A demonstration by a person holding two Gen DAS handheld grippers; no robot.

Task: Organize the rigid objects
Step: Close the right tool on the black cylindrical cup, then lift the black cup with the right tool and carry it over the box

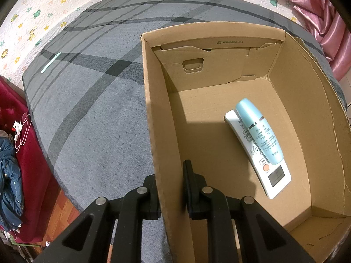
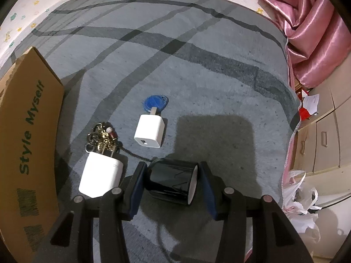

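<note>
An open cardboard box [image 1: 294, 100] stands on the grey cloth. Inside it a light-blue bottle [image 1: 258, 131] lies on a white remote control [image 1: 269, 171]. My left gripper [image 1: 170, 188] is shut on the box's left wall, one finger outside and one inside. In the right wrist view the box's outer side [image 2: 24, 131] stands at the left. My right gripper [image 2: 170, 179] is shut on a black cup [image 2: 171, 182] lying on its side, white inside facing right. A white charger cube [image 2: 150, 131], a blue key fob [image 2: 155, 102], a white case [image 2: 101, 177] and a keyring bunch [image 2: 102, 137] lie ahead.
A thin pale strip [image 1: 51, 62] lies on the cloth far left. A red sofa with a dark jacket [image 1: 8, 175] is at the left. Pink curtains [image 2: 311, 32], drawers [image 2: 324, 138] and plastic bags [image 2: 300, 201] are at the right.
</note>
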